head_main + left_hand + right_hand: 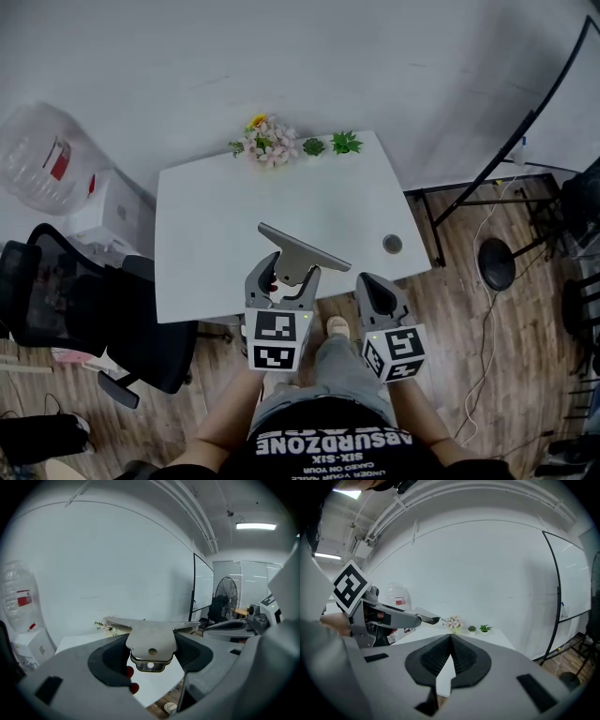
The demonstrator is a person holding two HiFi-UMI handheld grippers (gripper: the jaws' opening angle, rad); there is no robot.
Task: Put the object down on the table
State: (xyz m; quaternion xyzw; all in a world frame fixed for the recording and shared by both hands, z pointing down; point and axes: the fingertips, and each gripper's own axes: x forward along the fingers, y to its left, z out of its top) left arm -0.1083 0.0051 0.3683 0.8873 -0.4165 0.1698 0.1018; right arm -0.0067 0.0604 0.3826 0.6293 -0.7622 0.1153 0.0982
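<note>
A flat grey metal tool (302, 247) with a wide blade and a short tab with a hole is held in the air over the near edge of the white table (214, 220). My left gripper (285, 270) is shut on the tab, the blade crosswise beyond the jaws. In the left gripper view the tool (151, 639) fills the space between the jaws, blade edge level. My right gripper (373, 287) hangs just right of it by the table's front corner, shut with nothing in it (451, 638). In the right gripper view the tool's blade (425, 617) shows at left.
At the table's far edge stand a flower bunch (267, 142) and two small green plants (330, 145). A round grommet (393, 245) sits near the right corner. A black office chair (89, 309) and a water bottle (42, 155) are at left, a black stand base (496, 263) at right.
</note>
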